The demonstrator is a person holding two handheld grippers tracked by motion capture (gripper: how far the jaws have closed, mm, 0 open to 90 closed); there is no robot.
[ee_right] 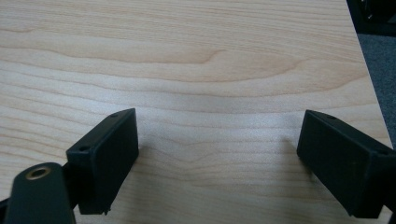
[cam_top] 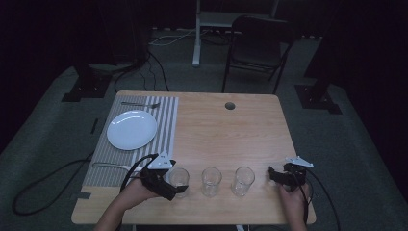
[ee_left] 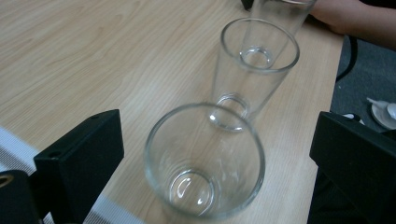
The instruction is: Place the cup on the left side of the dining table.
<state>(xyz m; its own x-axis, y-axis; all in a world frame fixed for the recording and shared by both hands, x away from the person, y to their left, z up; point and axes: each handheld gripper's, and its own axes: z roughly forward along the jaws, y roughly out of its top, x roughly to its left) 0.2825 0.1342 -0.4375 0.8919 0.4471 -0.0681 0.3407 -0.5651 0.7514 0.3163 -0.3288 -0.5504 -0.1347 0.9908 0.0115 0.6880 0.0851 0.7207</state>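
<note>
Three clear empty glasses stand in a row near the table's front edge: the left glass (cam_top: 179, 181) (ee_left: 205, 163), the middle glass (cam_top: 211, 180) (ee_left: 254, 65) and the right glass (cam_top: 242, 180) (ee_left: 280, 9). My left gripper (cam_top: 172, 187) (ee_left: 210, 140) is open, and the left glass sits between its jaws with a gap on each side. My right gripper (cam_top: 275, 174) (ee_right: 217, 149) is open too, low over bare wood to the right of the right glass, with nothing between its jaws.
A striped placemat (cam_top: 166, 120) lies on the left of the wooden table (cam_top: 226, 134) and carries a white plate (cam_top: 132, 129), a fork (cam_top: 139, 104) at its far end and another utensil (cam_top: 108, 166) at its near end. A chair (cam_top: 257, 43) stands beyond the table.
</note>
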